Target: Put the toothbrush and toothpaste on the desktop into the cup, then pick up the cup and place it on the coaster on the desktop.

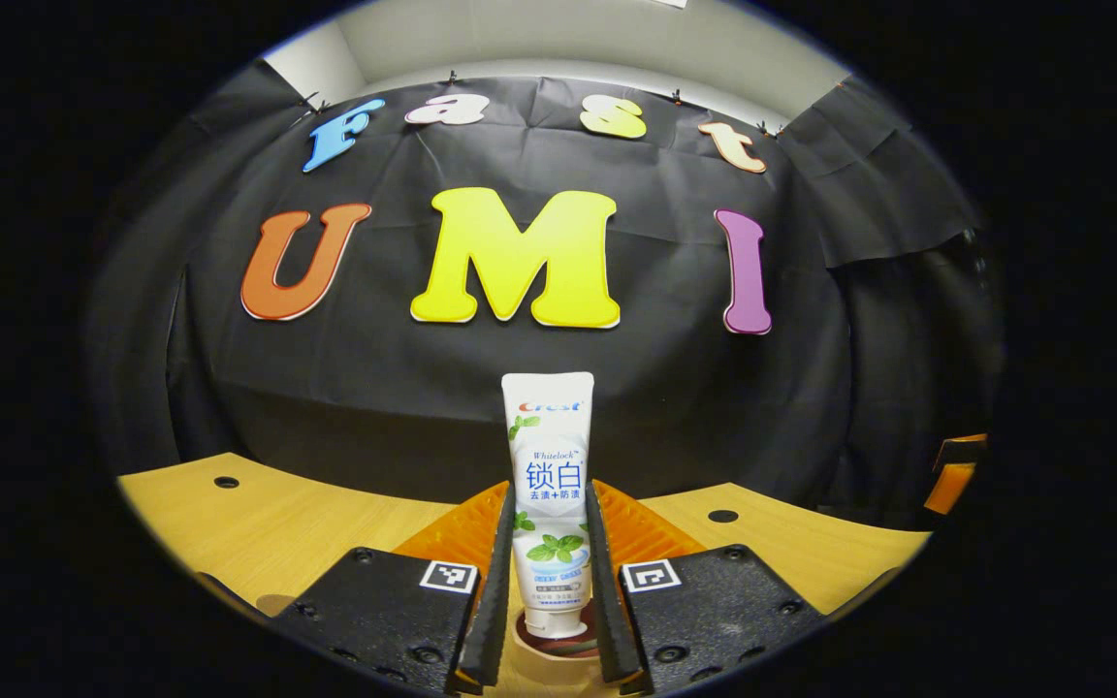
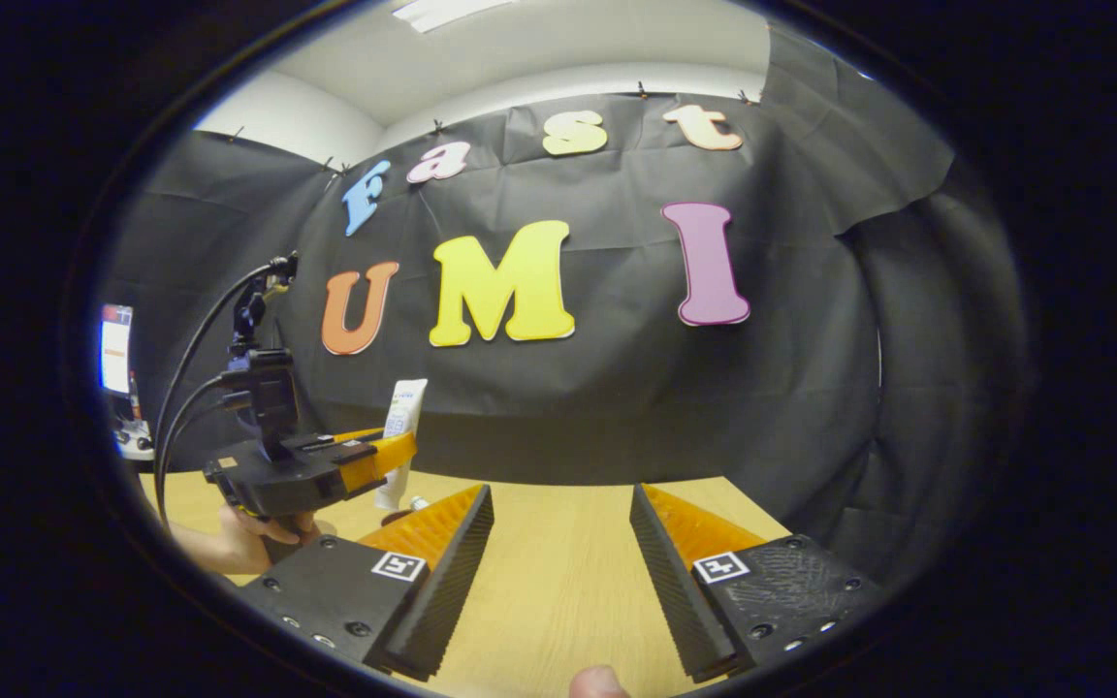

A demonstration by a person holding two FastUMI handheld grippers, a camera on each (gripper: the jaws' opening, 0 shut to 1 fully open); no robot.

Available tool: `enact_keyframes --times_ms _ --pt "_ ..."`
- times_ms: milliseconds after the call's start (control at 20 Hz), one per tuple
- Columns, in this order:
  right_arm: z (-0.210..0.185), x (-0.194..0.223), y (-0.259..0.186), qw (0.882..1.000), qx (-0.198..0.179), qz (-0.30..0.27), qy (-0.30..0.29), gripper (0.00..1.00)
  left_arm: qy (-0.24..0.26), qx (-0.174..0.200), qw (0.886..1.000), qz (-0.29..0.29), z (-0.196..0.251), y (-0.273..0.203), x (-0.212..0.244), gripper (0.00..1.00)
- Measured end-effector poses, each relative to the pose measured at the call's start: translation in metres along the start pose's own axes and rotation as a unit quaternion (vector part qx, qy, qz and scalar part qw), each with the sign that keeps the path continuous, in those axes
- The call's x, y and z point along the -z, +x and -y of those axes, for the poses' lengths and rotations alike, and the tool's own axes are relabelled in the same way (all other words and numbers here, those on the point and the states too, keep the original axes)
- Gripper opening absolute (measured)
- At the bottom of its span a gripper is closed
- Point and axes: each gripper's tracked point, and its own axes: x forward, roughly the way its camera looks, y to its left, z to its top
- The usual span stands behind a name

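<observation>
The left gripper (image 1: 547, 601) is closed on the toothpaste (image 1: 549, 485). Both fingers press the lower part of the tube, one on each side. The tube stands upright, cap down, with its long axis vertical and its crimped end up. It is centred between the fingers and held above the desktop (image 1: 268, 523).

Directly below the cap, a rounded pale rim with a dark inside shows between the fingers. This is probably the cup (image 1: 558, 648), but too little of it is visible to confirm. What it contains cannot be determined. The coming move turns on this relation: the tube is vertical and roughly in line with the opening below it, so a straight descent followed by release appears sufficient.

The right gripper (image 2: 558, 572) is open, with a wide gap between its fingers, and holds nothing. It is above bare desktop, well apart from the tube. In the right gripper view, the left gripper and the tube appear farther off to the left, with a hand (image 2: 248, 538) on the grip.

The left gripper is therefore the working one.
</observation>
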Motion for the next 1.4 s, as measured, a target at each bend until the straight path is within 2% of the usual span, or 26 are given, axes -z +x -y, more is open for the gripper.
enact_keyframes --times_ms 250,350,400,450,500,600,650,700,750,900,1000,1050,1100,1300,1400 --pt "0.002 0.016 -0.003 1.000 0.001 -0.020 -0.003 0.84 0.011 0.002 1.000 -0.007 0.007 0.001 0.009 0.45" --pt "0.001 0.017 -0.005 1.000 0.001 -0.023 -0.005 0.85 0.015 0.000 1.000 0.006 0.008 -0.002 0.003 0.48" --pt "0.001 0.017 -0.005 1.000 0.001 -0.024 -0.005 0.85 0.020 -0.005 1.000 0.017 0.007 -0.005 -0.005 0.41" --pt "0.000 0.017 -0.006 1.000 0.001 -0.023 -0.005 0.85 0.021 -0.005 0.999 0.026 0.008 -0.006 -0.012 0.53" --pt "0.000 0.016 -0.007 1.000 0.002 -0.022 -0.005 0.85 0.022 -0.006 0.999 0.034 0.010 -0.007 -0.018 0.55" --pt "-0.003 0.016 -0.006 1.000 0.002 -0.023 -0.004 0.86 0.020 -0.008 0.999 0.040 0.010 -0.011 -0.023 0.56" --pt "-0.005 0.016 -0.007 1.000 0.001 -0.026 -0.004 0.86 0.019 -0.010 0.999 0.039 0.010 -0.014 -0.023 0.50" --pt "-0.009 0.018 -0.009 1.000 0.001 -0.029 -0.004 0.86 0.015 -0.013 0.999 0.037 0.008 -0.019 -0.025 0.60" --pt "-0.012 0.018 -0.010 0.999 -0.001 -0.033 -0.006 0.86 0.011 -0.017 0.999 0.036 0.007 -0.025 -0.026 0.63" --pt "-0.027 0.018 -0.012 0.999 -0.006 -0.041 -0.017 0.86 0.000 -0.038 0.998 0.042 -0.011 -0.043 -0.038 0.81" --pt "-0.041 0.019 -0.013 0.999 -0.012 -0.048 -0.020 0.89 0.000 -0.057 0.997 0.051 -0.028 -0.056 -0.047 0.87" --pt "-0.049 0.021 -0.012 0.998 -0.017 -0.056 -0.022 0.89 0.002 -0.072 0.996 0.053 -0.039 -0.064 -0.051 0.81" --pt "-0.057 0.023 -0.009 0.997 -0.024 -0.066 -0.024 0.90 0.002 -0.079 0.996 0.052 -0.048 -0.072 -0.053 0.93" --pt "-0.093 0.036 -0.001 0.988 -0.061 -0.141 0.024 0.92 -0.008 -0.098 0.995 0.034 -0.085 -0.104 -0.052 0.97" --pt "-0.101 0.046 0.007 0.979 -0.059 -0.188 0.047 0.92 -0.019 -0.105 0.994 0.027 -0.101 -0.118 -0.050 0.97"
